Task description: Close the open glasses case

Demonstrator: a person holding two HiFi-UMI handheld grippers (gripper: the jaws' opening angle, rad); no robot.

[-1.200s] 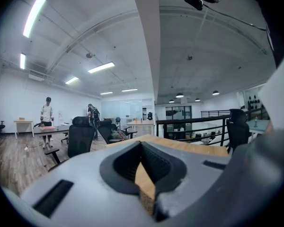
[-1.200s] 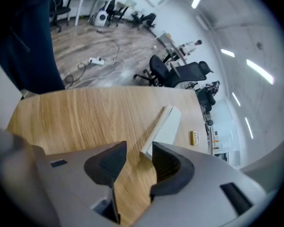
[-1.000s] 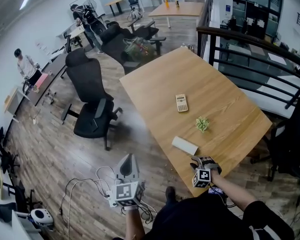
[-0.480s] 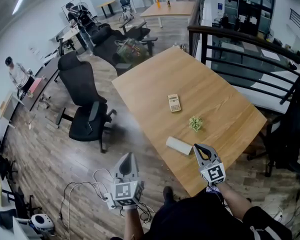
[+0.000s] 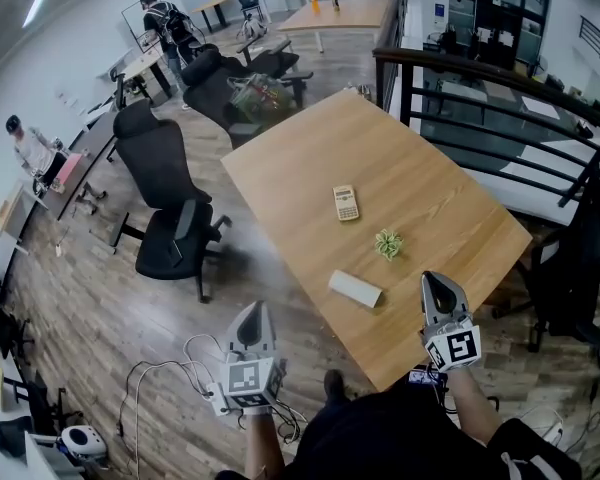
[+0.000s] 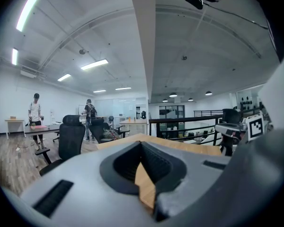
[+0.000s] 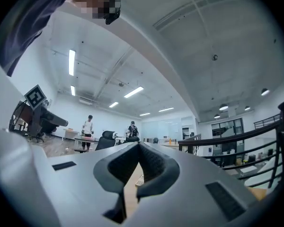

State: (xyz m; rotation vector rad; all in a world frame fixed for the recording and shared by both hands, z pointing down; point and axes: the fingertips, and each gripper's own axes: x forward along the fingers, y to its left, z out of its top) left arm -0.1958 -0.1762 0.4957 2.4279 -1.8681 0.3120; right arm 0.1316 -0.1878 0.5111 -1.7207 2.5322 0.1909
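Though shut, right tool (image 5: 437, 282) level near table (image 5: 310, 158).

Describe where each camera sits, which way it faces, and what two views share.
Head view: on the person's head, looking down at the table, glasses case, left claw, right claw and forearms.
Left gripper view: rides the left claw, facing level over the table; shut jaws in foreground.
Right gripper view: rides the right claw, tilted slightly upward; shut jaws, a sleeve above.
Shared: both gripper views show the railing.
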